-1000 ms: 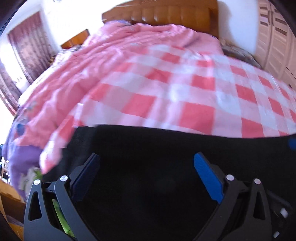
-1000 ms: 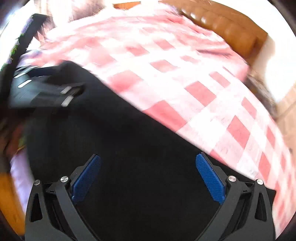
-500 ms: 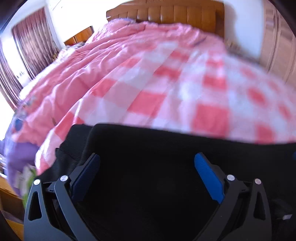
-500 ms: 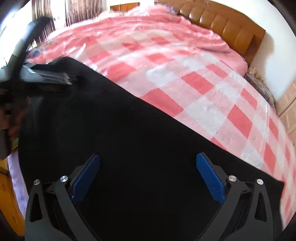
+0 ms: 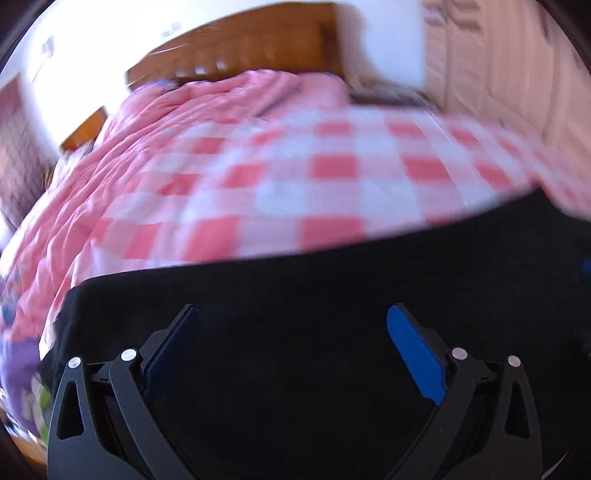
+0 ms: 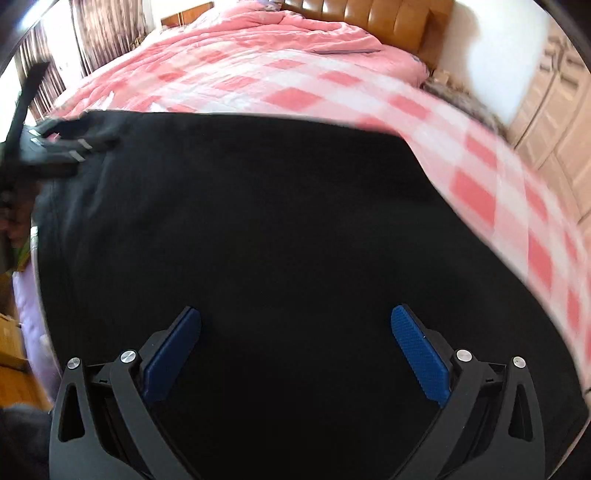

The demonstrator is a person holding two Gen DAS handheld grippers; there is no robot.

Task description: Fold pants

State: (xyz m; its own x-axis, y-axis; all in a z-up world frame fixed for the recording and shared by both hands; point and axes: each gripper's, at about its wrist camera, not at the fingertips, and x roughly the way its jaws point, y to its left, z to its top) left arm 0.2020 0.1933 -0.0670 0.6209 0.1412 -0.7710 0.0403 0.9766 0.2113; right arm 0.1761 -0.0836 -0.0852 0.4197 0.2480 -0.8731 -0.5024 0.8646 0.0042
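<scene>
Black pants [image 5: 295, 314] [image 6: 258, 221] lie spread flat across the near edge of a bed covered by a pink and white checked quilt [image 5: 295, 177] [image 6: 295, 74]. My left gripper [image 5: 293, 317] hovers open over the pants' left part, nothing between its blue pads. My right gripper [image 6: 295, 319] is open too, above the middle of the black cloth. In the right wrist view the left gripper [image 6: 66, 147] shows at the far left, over the pants' left edge. A blue pad of the right gripper [image 5: 585, 266] peeks in at the right edge of the left wrist view.
A wooden headboard [image 5: 236, 51] [image 6: 369, 18] stands at the bed's far end. Pale wardrobe doors [image 5: 498, 62] [image 6: 554, 110] line the right side. Curtains [image 6: 92, 33] hang at the far left. Purple bedding [image 5: 18, 362] and wooden floor [image 6: 22, 380] show below the bed's left corner.
Both views have swung: the right gripper turned left so the pants fill more of its view, and the left wrist view tilted up and blurred. Both grippers stayed open.
</scene>
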